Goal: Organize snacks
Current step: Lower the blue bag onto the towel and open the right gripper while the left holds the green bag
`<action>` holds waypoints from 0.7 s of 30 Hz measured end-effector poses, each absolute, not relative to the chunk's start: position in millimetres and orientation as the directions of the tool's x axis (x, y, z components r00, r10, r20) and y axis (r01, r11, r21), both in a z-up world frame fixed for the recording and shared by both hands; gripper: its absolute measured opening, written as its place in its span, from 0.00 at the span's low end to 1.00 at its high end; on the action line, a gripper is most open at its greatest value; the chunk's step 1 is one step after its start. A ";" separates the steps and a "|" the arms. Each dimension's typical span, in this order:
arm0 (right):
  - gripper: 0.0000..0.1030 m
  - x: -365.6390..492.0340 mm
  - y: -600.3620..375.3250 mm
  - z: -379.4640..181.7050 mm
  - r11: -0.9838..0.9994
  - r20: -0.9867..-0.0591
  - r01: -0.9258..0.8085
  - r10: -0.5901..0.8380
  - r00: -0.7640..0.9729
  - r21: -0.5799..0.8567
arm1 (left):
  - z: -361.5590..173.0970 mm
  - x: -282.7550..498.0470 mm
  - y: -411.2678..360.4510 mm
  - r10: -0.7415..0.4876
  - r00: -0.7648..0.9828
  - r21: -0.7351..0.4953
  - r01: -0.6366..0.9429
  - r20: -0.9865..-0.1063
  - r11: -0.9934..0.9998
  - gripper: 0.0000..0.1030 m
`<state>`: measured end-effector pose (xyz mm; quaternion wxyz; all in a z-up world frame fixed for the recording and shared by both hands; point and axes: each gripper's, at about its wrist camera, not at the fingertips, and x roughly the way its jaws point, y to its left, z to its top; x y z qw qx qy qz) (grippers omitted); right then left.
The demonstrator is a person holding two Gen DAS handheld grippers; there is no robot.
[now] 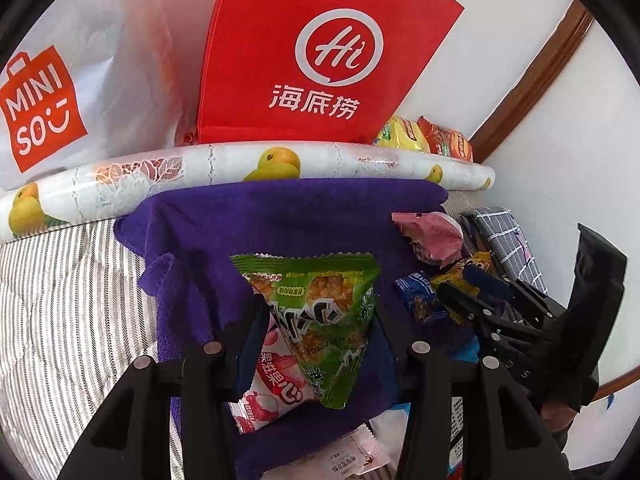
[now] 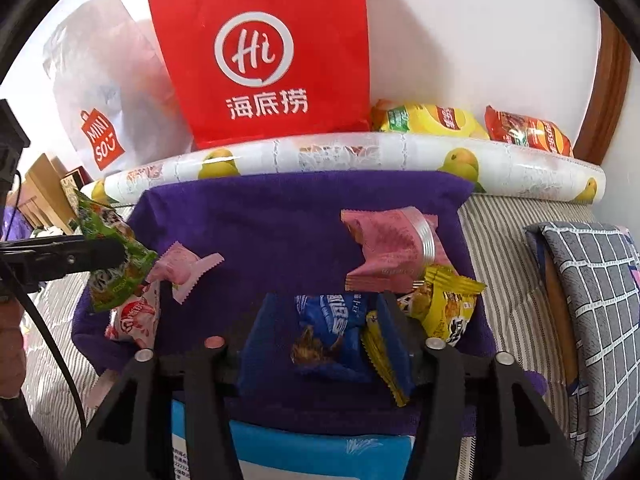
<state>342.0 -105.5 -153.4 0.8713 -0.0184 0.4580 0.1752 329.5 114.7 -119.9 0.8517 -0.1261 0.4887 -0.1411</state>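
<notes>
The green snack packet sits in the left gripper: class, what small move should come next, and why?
Probably carry the green snack packet toward the red bag standing behind the purple towel. The left gripper is shut on it and it hangs clear of the towel, so nothing seems left but to place it.

We see bright, even daylight, soft shadows on the fuzzy purple cloth (image 1: 280, 216), strong fisheye bending with dark corners, and slight blur on the near black gripper arms.
</notes>
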 end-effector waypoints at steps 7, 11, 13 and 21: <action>0.59 334.6 -105.2 -143.0 0.938 -0.772 -0.329 0.289 0.567 0.110 | -126.0 332.3 110.0 -0.368 0.468 -0.353 0.122 -0.804 0.928 0.45; 0.59 332.2 -106.8 -137.5 0.936 -0.755 -0.332 0.303 0.582 0.119 | -128.8 333.0 107.9 -0.369 0.462 -0.353 0.125 -0.806 0.927 0.45; 0.59 331.2 -107.7 -135.2 0.933 -0.748 -0.335 0.313 0.585 0.128 | -130.6 334.3 107.1 -0.369 0.460 -0.353 0.125 -0.808 0.927 0.45; 0.59 330.0 -111.8 -130.9 0.938 -0.736 -0.324 0.305 0.605 0.122 | -138.8 336.8 104.3 -0.365 0.438 -0.352 0.114 -0.822 0.929 0.45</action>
